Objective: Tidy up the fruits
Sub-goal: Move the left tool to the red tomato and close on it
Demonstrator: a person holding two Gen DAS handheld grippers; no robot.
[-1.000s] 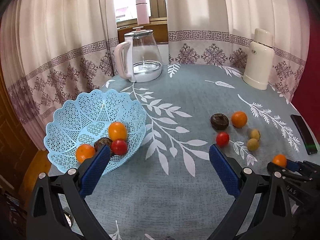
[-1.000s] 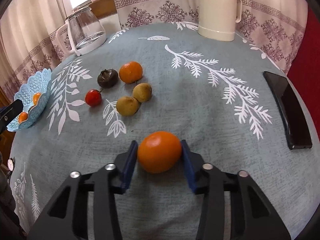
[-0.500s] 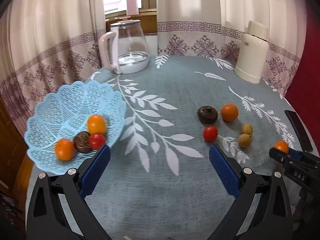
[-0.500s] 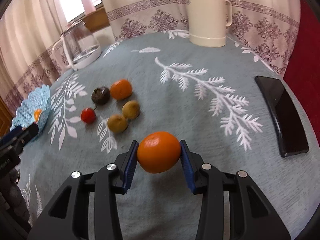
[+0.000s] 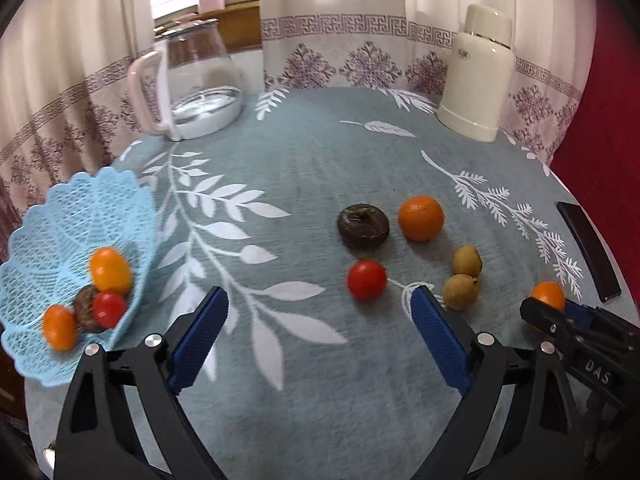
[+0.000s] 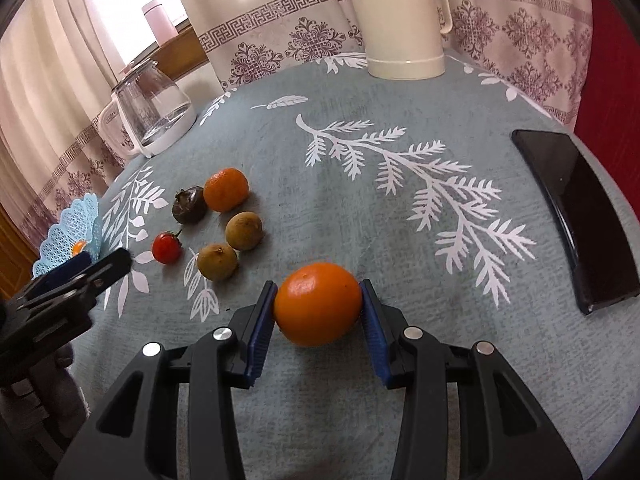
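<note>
right gripper clamped on orange | left gripper wide open, empty | basket at tabletop's left edge

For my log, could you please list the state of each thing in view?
Left gripper: open, empty.
Right gripper: shut on orange.
Basket: upright, holds four fruits.
Kettle: upright, lid on.
Flask: upright, capped.
Phone: screen dark.
</note>
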